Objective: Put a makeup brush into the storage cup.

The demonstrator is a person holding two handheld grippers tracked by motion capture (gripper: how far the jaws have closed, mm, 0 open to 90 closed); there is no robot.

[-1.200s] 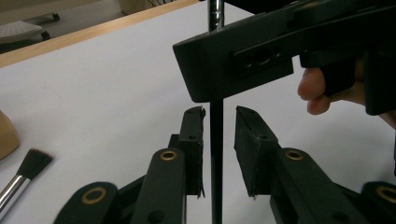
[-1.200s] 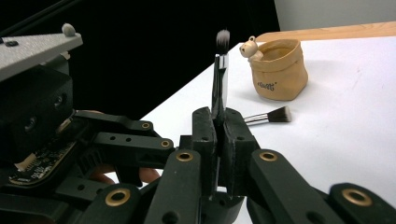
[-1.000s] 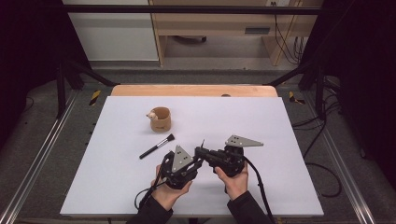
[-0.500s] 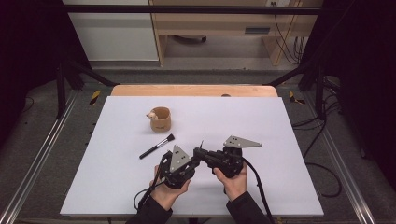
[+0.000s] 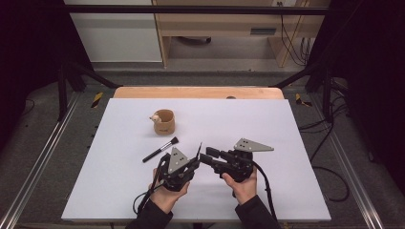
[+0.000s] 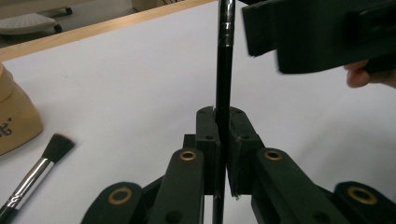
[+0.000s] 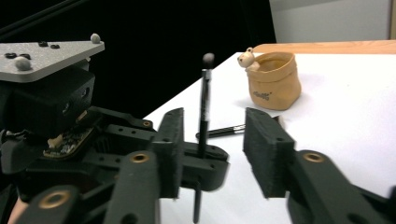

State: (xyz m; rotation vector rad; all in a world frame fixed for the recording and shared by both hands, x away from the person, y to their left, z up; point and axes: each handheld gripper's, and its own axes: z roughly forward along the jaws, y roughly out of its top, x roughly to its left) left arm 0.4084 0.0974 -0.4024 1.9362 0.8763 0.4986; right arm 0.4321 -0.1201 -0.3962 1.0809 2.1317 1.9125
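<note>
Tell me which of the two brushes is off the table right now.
The thin black brush, upright in the left claw. The wider-bristled brush lies flat on the table.

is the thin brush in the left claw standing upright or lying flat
Upright: the left claw is shut on the thin brush, whose shaft rises vertically with its tip on top.

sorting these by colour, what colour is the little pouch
Tan, light brown pouch; clearest in the right gripper view.
</note>
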